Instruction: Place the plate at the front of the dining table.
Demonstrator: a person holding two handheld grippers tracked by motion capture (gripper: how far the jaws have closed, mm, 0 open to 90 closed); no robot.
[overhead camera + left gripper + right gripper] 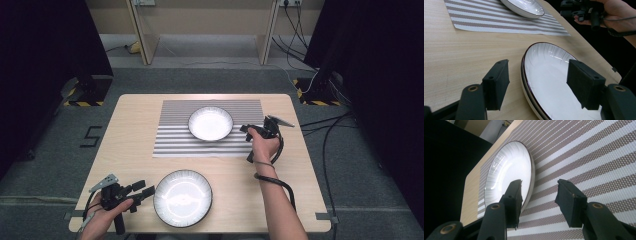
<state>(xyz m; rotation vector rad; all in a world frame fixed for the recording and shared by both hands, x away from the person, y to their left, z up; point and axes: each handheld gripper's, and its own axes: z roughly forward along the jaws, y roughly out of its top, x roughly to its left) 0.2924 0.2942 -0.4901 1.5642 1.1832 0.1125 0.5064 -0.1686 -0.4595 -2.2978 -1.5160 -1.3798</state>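
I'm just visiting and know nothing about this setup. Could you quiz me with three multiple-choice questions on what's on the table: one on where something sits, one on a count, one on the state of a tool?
1. Where does the far plate sit?
A. on the striped mat
B. on the bare table
C. on the floor

2. How many plates are on the table?
A. one
B. two
C. four

3. How are the left tool and the near plate related?
A. shut on its rim
B. open, with the rim between its jaws
C. lying inside the plate

Answers:
1. A: the high view shows the plate on the mat's stripes.
2. B: one on the mat, one near the table's front edge.
3. B: the left gripper view shows one jaw outside the rim and one over the plate, with gaps.
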